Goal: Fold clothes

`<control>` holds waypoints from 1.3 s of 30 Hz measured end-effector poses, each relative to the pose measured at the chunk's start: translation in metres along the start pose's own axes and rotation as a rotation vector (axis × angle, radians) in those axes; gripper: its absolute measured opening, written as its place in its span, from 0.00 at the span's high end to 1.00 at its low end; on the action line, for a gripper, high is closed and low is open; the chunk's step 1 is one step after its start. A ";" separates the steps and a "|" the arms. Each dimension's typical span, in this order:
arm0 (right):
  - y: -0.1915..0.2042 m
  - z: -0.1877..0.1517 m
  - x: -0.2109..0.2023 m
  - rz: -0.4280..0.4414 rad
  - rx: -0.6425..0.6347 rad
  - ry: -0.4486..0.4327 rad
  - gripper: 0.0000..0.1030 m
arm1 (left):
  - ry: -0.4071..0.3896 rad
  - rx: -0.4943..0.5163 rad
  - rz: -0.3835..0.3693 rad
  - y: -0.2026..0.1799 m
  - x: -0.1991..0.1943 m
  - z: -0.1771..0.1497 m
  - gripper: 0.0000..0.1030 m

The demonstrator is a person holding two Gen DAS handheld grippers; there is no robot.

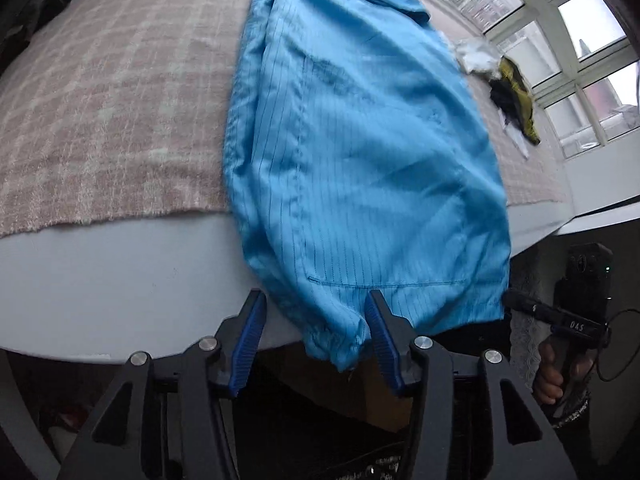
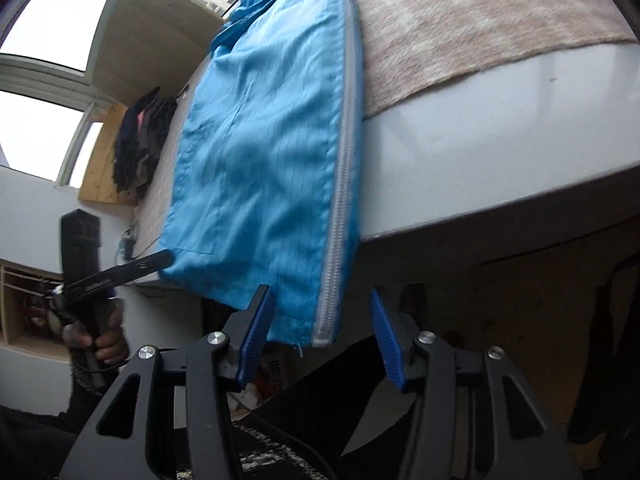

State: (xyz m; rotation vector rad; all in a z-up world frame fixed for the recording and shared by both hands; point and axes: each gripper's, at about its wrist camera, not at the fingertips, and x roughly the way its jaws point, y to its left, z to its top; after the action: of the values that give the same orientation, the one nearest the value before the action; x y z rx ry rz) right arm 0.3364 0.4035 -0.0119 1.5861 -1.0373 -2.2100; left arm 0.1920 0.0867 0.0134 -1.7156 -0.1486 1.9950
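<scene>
A shiny light-blue striped garment (image 1: pixel 360 140) lies lengthwise on the blanket-covered table, its lower hem hanging over the near white edge. My left gripper (image 1: pixel 316 320) is open at that edge, with the hem's bunched corner loose between its blue pads. In the right wrist view the same garment (image 2: pixel 260 160) shows a grey zip (image 2: pixel 344 200) along its side. My right gripper (image 2: pixel 320 316) is open, and the zip-end corner hangs between its fingers without being pinched. Each view also catches the other tool at the hem's far corner: the right gripper (image 1: pixel 514 300) and the left gripper (image 2: pixel 170 258).
A pink-and-cream plaid blanket (image 1: pixel 120 100) covers the white table (image 1: pixel 120 280). A yellow-and-black garment (image 1: pixel 512 96) and white cloth (image 1: pixel 476 56) lie beyond the blue garment near the windows. A dark pile of clothes (image 2: pixel 140 144) sits by a wooden board. A hand (image 2: pixel 108 340) grips the left tool.
</scene>
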 end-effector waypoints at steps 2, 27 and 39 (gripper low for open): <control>0.001 0.001 0.006 0.035 -0.003 0.028 0.53 | -0.006 -0.007 -0.006 0.000 0.000 -0.001 0.46; 0.078 0.151 -0.063 0.320 -0.028 -0.241 0.86 | -0.108 -0.013 -0.234 0.001 -0.079 0.162 0.95; -0.001 0.326 0.037 0.130 0.370 -0.123 0.84 | 0.115 0.013 -0.152 0.017 0.047 0.329 0.92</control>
State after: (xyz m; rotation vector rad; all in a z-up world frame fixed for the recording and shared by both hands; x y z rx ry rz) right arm 0.0292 0.5172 0.0133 1.4768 -1.6147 -2.1408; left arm -0.1298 0.1698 0.0300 -1.7511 -0.2191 1.7805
